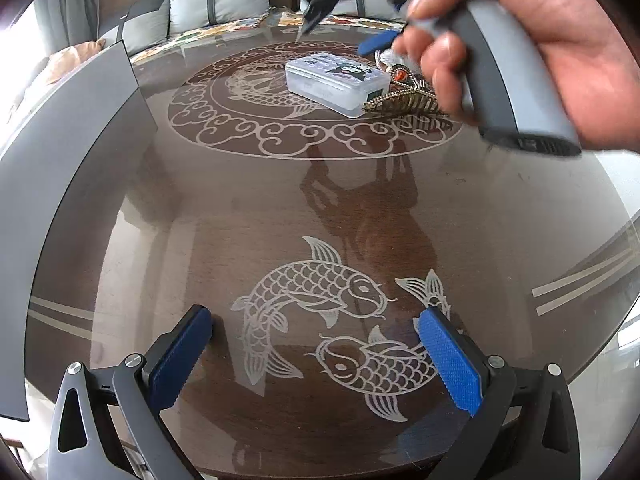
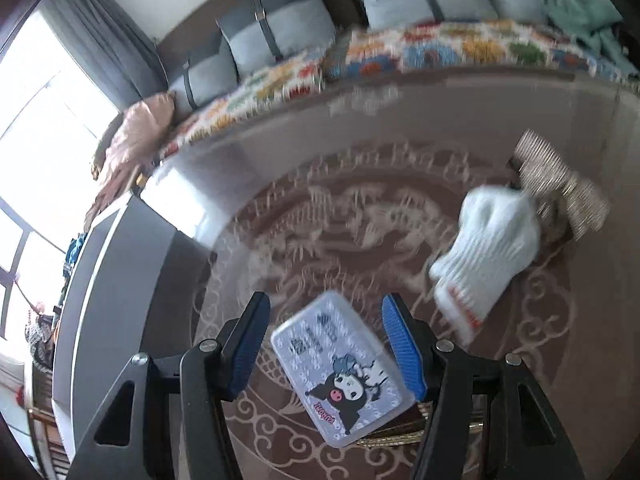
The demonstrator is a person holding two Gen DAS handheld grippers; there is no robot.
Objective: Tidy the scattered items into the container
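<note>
A white plastic box (image 1: 336,80) with a cartoon lid lies shut on the glass table (image 1: 320,208). A gold hair claw (image 1: 404,102) touches its right end. A hand (image 1: 560,52) holds my right gripper (image 1: 344,32) above the box, jaws apart. In the blurred right wrist view the box (image 2: 340,368) appears between the open right gripper's (image 2: 326,348) fingers, which hold nothing. A white knitted sock (image 2: 492,240) and a glittery gold bow clip (image 2: 560,180) lie further right. My left gripper (image 1: 316,356) hangs open and empty over the etched koi near the front.
A grey chair back (image 1: 68,184) rises at the table's left edge. Behind the table stands a sofa with grey cushions (image 2: 276,36) and a colourful crocheted blanket (image 2: 440,52). A bright window (image 2: 44,92) is at the left.
</note>
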